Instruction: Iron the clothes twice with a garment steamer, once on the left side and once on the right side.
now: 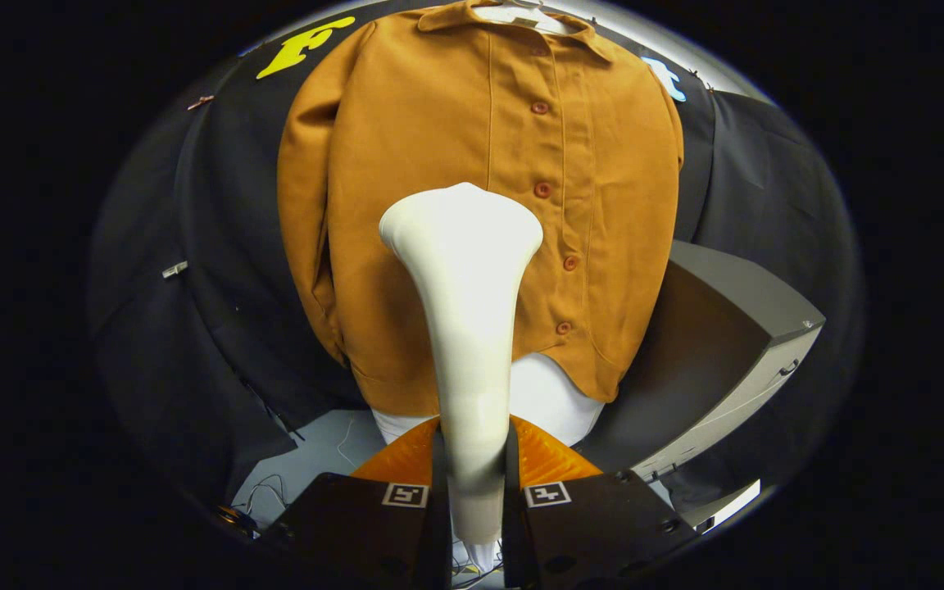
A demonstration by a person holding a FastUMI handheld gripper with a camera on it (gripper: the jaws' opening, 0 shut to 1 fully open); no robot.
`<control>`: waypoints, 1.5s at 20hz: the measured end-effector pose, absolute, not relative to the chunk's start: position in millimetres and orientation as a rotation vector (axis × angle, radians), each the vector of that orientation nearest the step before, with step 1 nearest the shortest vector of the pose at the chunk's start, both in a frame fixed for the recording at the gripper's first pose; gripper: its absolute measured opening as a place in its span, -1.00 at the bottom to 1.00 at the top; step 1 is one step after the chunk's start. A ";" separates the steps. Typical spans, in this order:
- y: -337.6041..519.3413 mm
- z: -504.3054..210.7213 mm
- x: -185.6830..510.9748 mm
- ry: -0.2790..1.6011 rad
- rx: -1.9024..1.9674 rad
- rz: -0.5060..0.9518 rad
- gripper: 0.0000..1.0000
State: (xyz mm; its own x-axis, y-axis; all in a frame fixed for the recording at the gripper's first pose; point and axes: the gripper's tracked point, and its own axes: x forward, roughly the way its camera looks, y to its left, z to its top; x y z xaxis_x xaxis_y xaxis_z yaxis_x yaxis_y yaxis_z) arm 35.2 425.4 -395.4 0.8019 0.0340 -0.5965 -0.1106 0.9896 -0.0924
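The gripper (473, 492) sits at the bottom middle of the frame. Its two fingers (374, 533) are pressed onto the thin handle of the white garment steamer (465, 328), one on each side, pinching it tight. The steamer stands up straight from between the fingers and gets wide at the top, like a flat paddle, in the middle of the frame.

Beyond the steamer hangs an orange-brown shirt (406, 164). It fills the upper middle of the frame and hangs on a white hanger (521, 15) at the very top. A row of round buttons (542, 189) runs down its front, just to the right of the steamer's wide head. The head is in front of the shirt's lower left half; it may be touching the cloth, but I cannot tell.

Something white (550, 397) peeks out under the shirt's bottom edge. A grey box (734, 328) stands at the right of the frame, near the shirt's hem.
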 end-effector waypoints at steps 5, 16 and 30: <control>414.1 -323.8 37.3 0.517 -0.107 0.100 -0.45; 383.6 -161.0 35.4 0.266 -0.038 0.124 -0.45; 332.7 -64.7 -0.3 0.113 -0.023 0.121 -0.46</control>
State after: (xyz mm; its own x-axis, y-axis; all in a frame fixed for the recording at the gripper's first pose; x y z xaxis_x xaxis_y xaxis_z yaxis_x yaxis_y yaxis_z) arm -0.3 332.7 -64.7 0.9863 0.1194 -0.1142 -0.1220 0.9924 -0.0163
